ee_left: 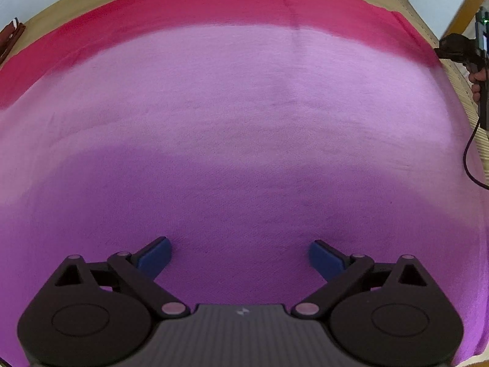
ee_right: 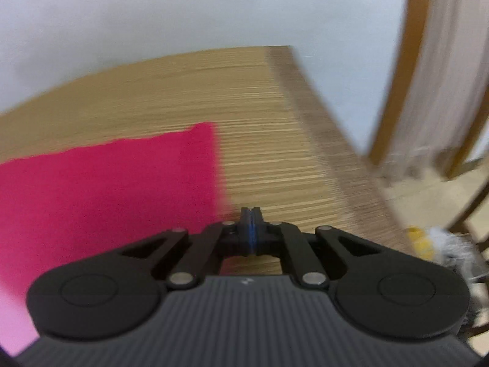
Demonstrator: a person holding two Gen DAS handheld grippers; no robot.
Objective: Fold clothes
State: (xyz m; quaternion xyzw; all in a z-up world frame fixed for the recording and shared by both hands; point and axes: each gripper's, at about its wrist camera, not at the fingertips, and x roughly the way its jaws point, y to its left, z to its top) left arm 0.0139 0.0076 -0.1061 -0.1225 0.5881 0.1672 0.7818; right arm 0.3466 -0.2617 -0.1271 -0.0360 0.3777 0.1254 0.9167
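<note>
- My left gripper [ee_left: 240,252] hangs over the cloth [ee_left: 232,122] with its 2 blue pads [ee_left: 154,253] spread wide apart and nothing between them.
- My right gripper [ee_right: 251,214] has its fingers pressed together; I see no fabric pinched in them. It sits beside the cloth's right edge, over bare table [ee_right: 275,140]. That view is blurred, so fine detail is lost.
- The cloth lies flat on the wooden table, covering most of it. It is purple-pink near me and deep pink along the far band, with a faint crease line running toward the far edge.
- In the right wrist view the far right corner [ee_right: 204,131] of the cloth shows clearly, lying flat on the wood.
- I judge the fabric to be light, soft and limp: it will sag and drape once lifted, and a pinch in the middle would only bunch it up.
- The best hold, I think, is at the edges or corners, 1 gripper on each, so the fold stays straight.
- The weave looks matte, not slick, so the pads should hold it, though a thin single layer lying flat may be hard to get under.
- No fold looks begun yet.
</note>
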